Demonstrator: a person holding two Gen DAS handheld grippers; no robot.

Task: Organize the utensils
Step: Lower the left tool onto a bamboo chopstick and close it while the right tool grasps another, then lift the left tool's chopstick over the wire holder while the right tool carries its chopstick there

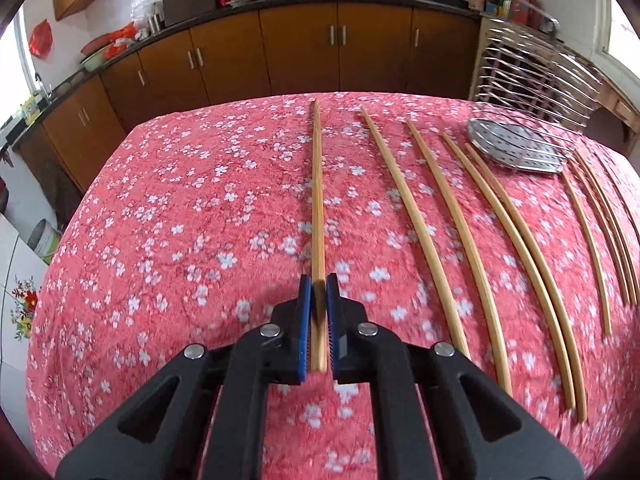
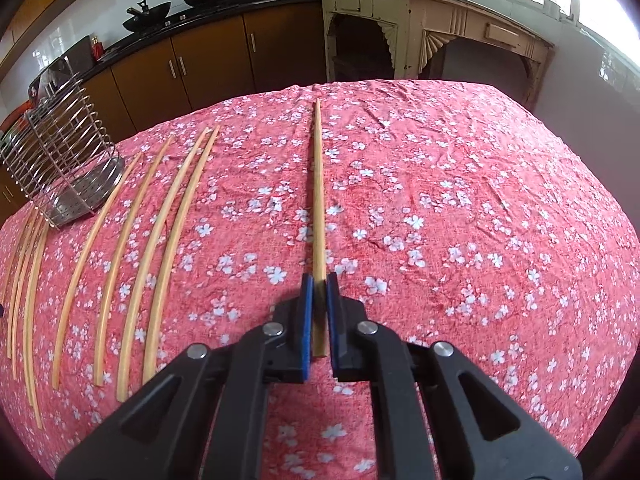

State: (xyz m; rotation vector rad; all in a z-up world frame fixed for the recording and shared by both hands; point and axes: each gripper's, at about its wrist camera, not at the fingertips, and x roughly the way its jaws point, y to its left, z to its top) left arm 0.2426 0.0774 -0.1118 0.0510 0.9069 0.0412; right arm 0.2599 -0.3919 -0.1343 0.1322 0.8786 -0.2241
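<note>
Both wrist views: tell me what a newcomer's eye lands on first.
First, each gripper clamps a chopstick running straight away from the camera: the left gripper holds one chopstick, the right gripper another. Next, the pink floral cloth covers the whole table, with a row of loose chopsticks lying on it. A wire rack stands at the table's far edge beside them.

Cloth point(image 1: 180, 220) left of left gripper's chopstick bare; loose chopsticks point(image 1: 436, 240) and wire rack point(image 1: 536, 80) crowd space between grippers.
</note>
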